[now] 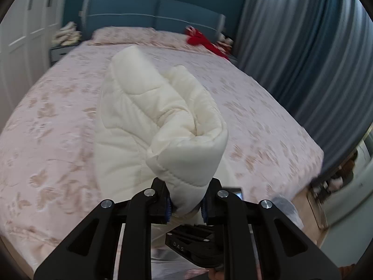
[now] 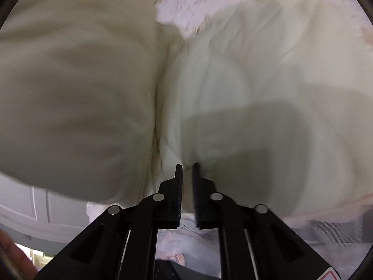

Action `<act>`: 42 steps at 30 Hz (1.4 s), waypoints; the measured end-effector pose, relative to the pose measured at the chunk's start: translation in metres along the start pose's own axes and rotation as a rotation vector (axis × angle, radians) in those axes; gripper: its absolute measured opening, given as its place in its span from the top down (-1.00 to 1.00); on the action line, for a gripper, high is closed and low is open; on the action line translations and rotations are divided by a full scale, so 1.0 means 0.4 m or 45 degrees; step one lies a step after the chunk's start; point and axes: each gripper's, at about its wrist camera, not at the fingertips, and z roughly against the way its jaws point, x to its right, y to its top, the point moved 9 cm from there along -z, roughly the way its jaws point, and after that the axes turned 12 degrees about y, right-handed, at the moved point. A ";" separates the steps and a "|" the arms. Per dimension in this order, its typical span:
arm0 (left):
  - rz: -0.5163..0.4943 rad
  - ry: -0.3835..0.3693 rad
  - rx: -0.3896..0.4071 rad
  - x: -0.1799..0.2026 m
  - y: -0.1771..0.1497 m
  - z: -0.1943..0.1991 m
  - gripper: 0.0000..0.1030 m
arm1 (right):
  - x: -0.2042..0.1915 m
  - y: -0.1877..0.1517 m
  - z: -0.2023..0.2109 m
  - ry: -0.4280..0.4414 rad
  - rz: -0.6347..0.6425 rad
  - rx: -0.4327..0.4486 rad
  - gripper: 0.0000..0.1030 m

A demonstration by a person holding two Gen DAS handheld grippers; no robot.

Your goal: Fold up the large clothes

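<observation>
A cream quilted garment (image 1: pixel 130 107) lies lengthwise down the middle of a bed with a pink flowered cover (image 1: pixel 46 121). My left gripper (image 1: pixel 186 206) is shut on a thick padded fold of it, which is lifted and curls back over the rest. In the right wrist view the same cream garment (image 2: pixel 233 74) fills the frame, blurred. My right gripper (image 2: pixel 187 171) has its jaws almost together, and creases in the cloth run into the narrow gap at the tips. A black gripper body (image 1: pixel 195 247) shows below the left gripper; its jaws are hidden there.
A blue headboard (image 1: pixel 153 16) and a pink pillow (image 1: pixel 130 36) stand at the far end of the bed, with a red item (image 1: pixel 200 39) at the far right. Blue curtains (image 1: pixel 303 58) hang on the right. White wardrobe doors (image 1: pixel 25 28) stand on the left.
</observation>
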 end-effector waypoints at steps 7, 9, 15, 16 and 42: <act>-0.095 -0.085 -0.147 0.139 -0.066 -0.119 0.68 | 0.118 0.039 0.282 -0.321 0.087 0.146 0.74; -0.101 -0.088 -0.176 0.154 -0.085 -0.150 0.68 | 0.146 0.056 0.327 -0.357 0.064 0.175 0.73; -0.130 -0.057 -0.243 0.191 -0.130 -0.221 0.67 | 0.197 0.044 0.400 -0.371 -0.036 0.230 0.73; -0.127 -0.051 -0.259 0.194 -0.141 -0.232 0.66 | 0.202 0.037 0.405 -0.368 -0.054 0.227 0.73; 0.082 0.560 -0.188 -0.117 -0.054 -0.031 -0.33 | -0.044 0.074 0.419 -0.405 0.222 0.285 0.03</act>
